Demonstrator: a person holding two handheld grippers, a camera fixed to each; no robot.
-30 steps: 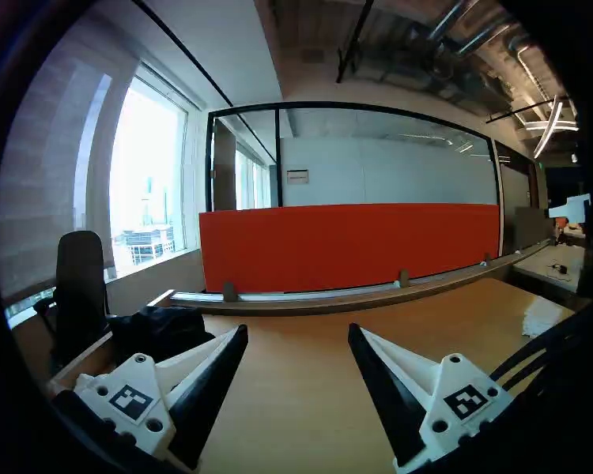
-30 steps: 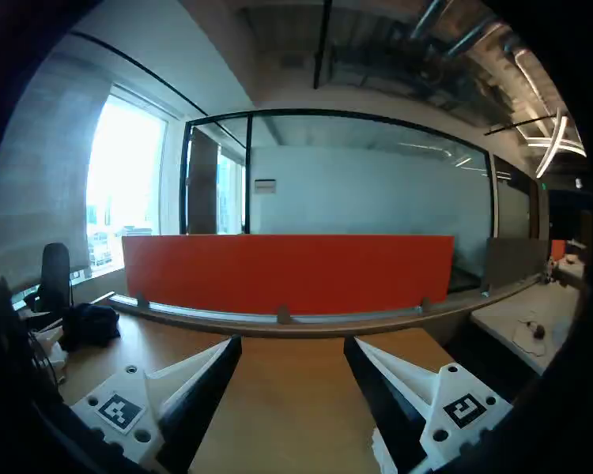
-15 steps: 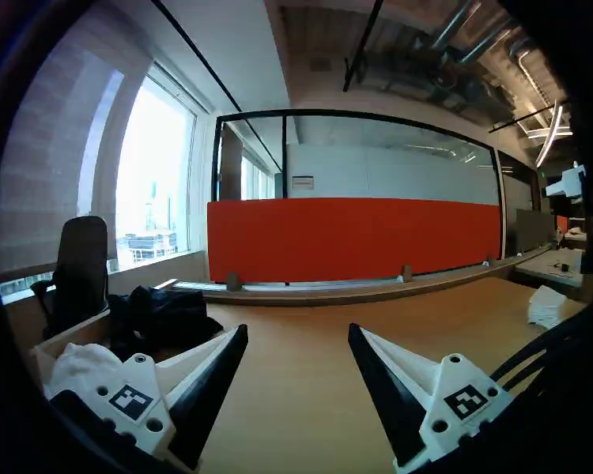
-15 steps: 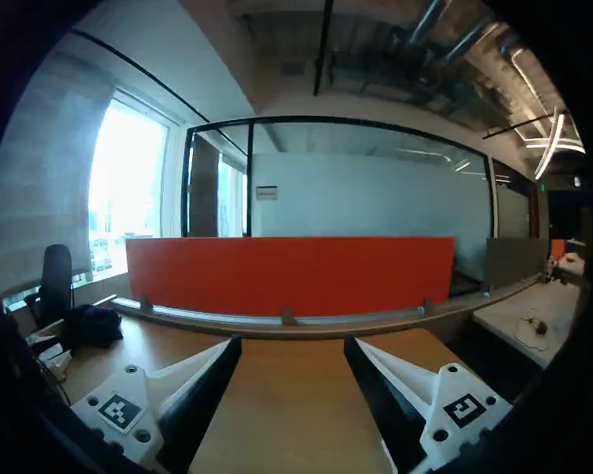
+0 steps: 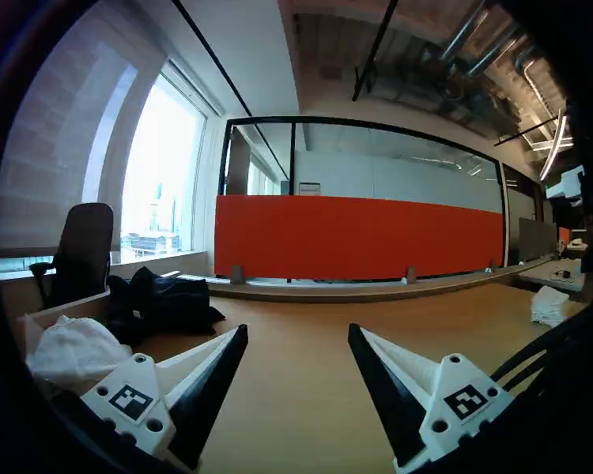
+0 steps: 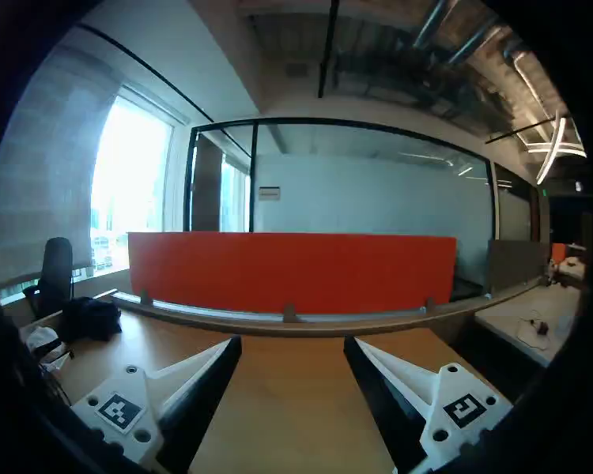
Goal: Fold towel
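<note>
In the left gripper view my left gripper [image 5: 297, 331] stands open over the wooden desk [image 5: 296, 395] with nothing between its fingers. A crumpled white towel [image 5: 73, 351] lies at the desk's left end, just past the left finger. A small white folded towel [image 5: 549, 305] rests far off at the right edge. In the right gripper view my right gripper [image 6: 292, 342] is open and empty above the desk [image 6: 292, 411]. A bit of white cloth [image 6: 39, 341] shows at the far left.
A dark bag or garment [image 5: 164, 304] lies beside the white towel, also seen as a dark bundle [image 6: 91, 317] in the right gripper view. An orange divider panel [image 5: 360, 237] runs along the desk's back edge. A black office chair [image 5: 79, 253] stands by the window.
The left gripper view has dropped and swung left, bringing the crumpled white towel and dark bundle into view. The right gripper view has barely shifted; the white cloth at its lower edge is gone from sight.
</note>
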